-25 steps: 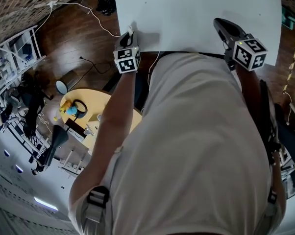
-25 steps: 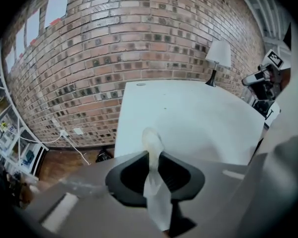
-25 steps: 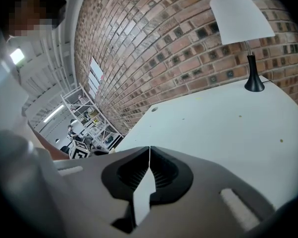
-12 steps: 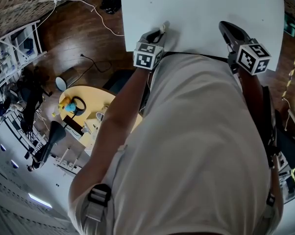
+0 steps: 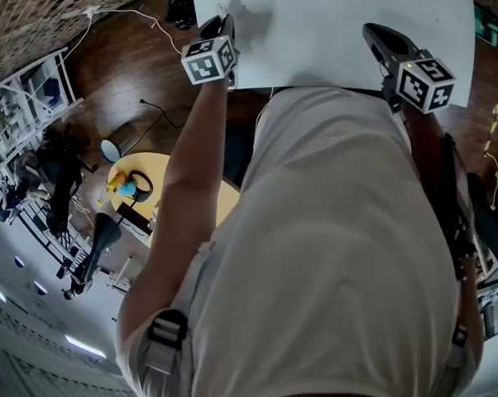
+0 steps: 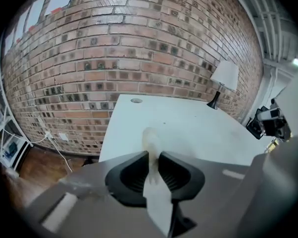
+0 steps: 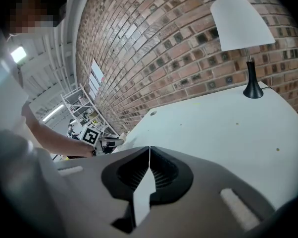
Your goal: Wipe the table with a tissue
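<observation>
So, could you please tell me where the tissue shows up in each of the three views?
Head view: tissue upper left, at the left gripper tip.
Left gripper view: tissue bottom centre, pinched between its fingers, which have just eased open a little.
Right gripper view: at left, beyond the fingers, too small to be sure.
Shared landmark: the white table.
</observation>
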The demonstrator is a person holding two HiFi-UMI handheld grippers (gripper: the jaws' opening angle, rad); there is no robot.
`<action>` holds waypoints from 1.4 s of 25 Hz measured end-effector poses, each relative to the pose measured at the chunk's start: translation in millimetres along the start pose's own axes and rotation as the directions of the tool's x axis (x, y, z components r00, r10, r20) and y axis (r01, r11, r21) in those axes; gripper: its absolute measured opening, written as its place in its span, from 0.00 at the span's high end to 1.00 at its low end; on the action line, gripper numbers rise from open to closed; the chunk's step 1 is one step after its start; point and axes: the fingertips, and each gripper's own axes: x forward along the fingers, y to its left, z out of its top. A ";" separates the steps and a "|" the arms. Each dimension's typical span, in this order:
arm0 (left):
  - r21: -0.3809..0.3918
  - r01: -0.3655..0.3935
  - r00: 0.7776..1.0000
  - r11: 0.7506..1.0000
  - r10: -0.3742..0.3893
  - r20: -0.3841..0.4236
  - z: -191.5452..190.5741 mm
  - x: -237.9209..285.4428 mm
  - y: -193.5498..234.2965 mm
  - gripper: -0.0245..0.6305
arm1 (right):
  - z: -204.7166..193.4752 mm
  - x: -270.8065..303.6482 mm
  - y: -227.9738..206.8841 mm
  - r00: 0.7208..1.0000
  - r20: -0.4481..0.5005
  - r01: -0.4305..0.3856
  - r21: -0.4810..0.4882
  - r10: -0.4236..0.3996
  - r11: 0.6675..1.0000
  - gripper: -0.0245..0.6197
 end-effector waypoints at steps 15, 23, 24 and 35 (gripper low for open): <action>0.059 -0.047 0.998 0.997 0.049 -0.034 4.9 38.0 -3.2 0.86 | -5.2 -25.3 -22.4 0.998 0.032 0.057 0.061 -0.059 0.996 0.94; 0.125 0.040 0.998 0.991 -0.034 -0.050 5.6 49.2 -51.5 0.86 | -1.2 -24.0 -17.6 0.999 0.023 0.034 0.047 -0.036 0.998 0.94; 0.126 0.051 0.998 0.991 -0.045 -0.051 4.9 50.0 -57.6 0.86 | -1.8 -24.1 -17.9 0.999 0.022 0.034 0.046 -0.035 0.998 0.94; 0.134 0.000 0.999 0.991 0.004 -0.033 16.6 41.8 -24.8 0.86 | -2.3 -28.6 -16.1 0.999 0.028 0.031 0.046 -0.032 0.998 0.94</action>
